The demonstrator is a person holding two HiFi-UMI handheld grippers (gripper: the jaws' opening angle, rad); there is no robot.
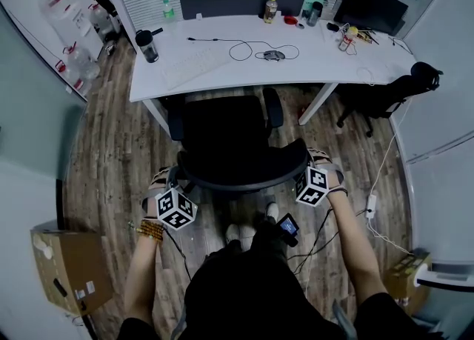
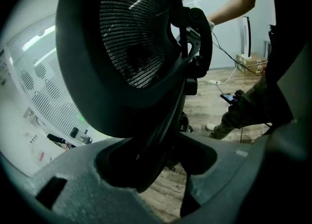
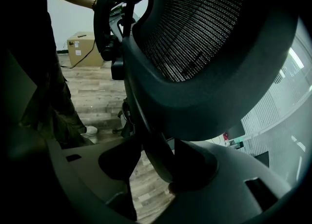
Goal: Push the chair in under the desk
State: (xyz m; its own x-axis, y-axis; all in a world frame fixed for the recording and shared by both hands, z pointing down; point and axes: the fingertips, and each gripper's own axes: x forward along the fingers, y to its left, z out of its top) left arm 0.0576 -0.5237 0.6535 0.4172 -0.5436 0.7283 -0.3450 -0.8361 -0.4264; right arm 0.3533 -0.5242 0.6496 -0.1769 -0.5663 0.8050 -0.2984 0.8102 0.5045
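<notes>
We saw the black office chair (image 1: 229, 138) upright on its wheels, facing the white bench (image 1: 222, 64). Its 2 armrests reached the bench's front edge, and the seat lay mostly out from under it. The curved backrest (image 2: 131, 37) was dark mesh in a thick black rim, and it was the part of the chair farthest from the bench.

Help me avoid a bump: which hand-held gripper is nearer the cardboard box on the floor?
Left. The left hand-held gripper straddles the chair backrest edge on the side of the cardboard box; the right hand-held gripper straddles the opposite edge, farther off.
</notes>
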